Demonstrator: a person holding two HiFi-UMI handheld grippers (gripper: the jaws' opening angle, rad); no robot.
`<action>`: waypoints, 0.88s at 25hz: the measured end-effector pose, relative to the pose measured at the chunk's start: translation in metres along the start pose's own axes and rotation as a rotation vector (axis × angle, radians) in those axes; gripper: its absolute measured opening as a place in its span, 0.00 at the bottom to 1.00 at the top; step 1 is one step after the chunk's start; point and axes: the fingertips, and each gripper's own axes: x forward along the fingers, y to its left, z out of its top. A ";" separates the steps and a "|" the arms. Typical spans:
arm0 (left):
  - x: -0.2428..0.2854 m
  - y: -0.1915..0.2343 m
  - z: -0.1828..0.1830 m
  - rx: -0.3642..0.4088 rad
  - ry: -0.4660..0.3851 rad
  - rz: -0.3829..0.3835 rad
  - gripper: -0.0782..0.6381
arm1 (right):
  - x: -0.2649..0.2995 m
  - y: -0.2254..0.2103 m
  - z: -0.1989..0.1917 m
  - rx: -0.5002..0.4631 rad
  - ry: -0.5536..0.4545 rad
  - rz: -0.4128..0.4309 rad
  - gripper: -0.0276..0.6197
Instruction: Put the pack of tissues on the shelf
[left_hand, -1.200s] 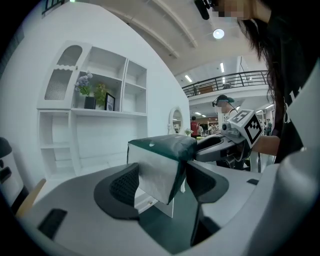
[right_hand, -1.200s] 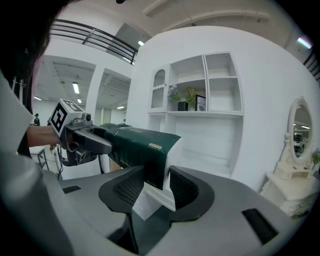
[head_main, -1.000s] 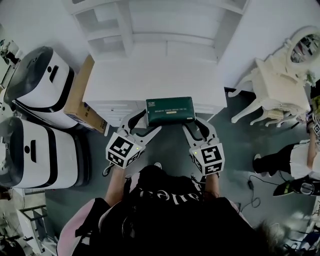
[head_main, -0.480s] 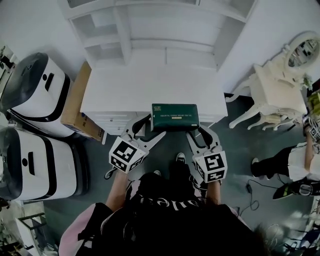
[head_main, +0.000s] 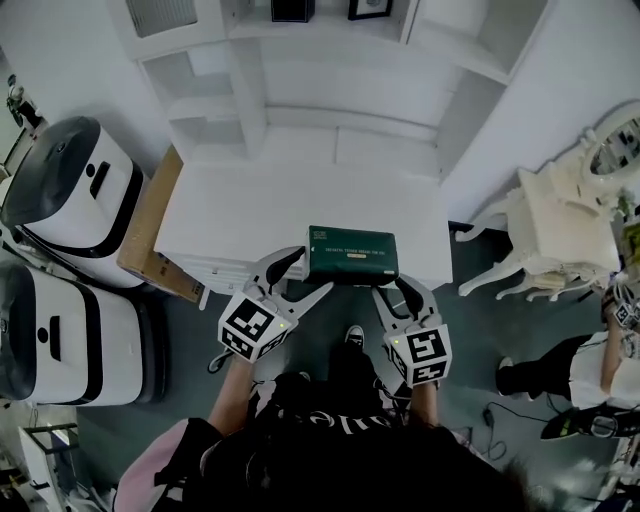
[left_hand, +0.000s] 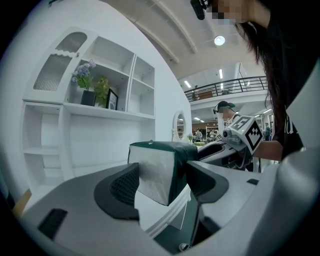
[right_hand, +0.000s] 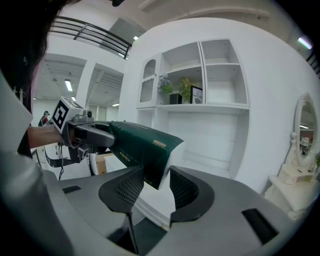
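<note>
The dark green pack of tissues (head_main: 352, 254) hangs in the air over the front edge of the white cabinet top (head_main: 260, 210), held at both ends. My left gripper (head_main: 297, 267) is shut on its left end, seen close up as a white-sided end of the pack (left_hand: 159, 172). My right gripper (head_main: 393, 283) is shut on the right end of the pack (right_hand: 145, 147). The white shelf unit (head_main: 330, 60) rises behind the cabinet; its open shelf (right_hand: 200, 107) carries flowers and a frame.
Two white rounded machines (head_main: 60, 190) stand at the left beside a cardboard box (head_main: 150, 225). A white ornate dressing table (head_main: 560, 225) is at the right. A person (head_main: 590, 370) sits on the floor at the far right.
Both grippers have carried the pack forward toward the shelf unit; more of the upper shelves shows in the head view now. The grip on both ends has not changed.
</note>
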 end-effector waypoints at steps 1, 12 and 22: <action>0.011 0.004 0.002 -0.005 0.002 0.004 0.54 | 0.005 -0.011 0.002 -0.002 0.004 0.004 0.33; 0.140 0.033 0.052 0.027 -0.016 0.029 0.54 | 0.040 -0.146 0.025 -0.020 -0.015 0.026 0.33; 0.223 0.053 0.108 0.107 -0.082 0.041 0.54 | 0.056 -0.238 0.061 -0.094 -0.102 0.015 0.33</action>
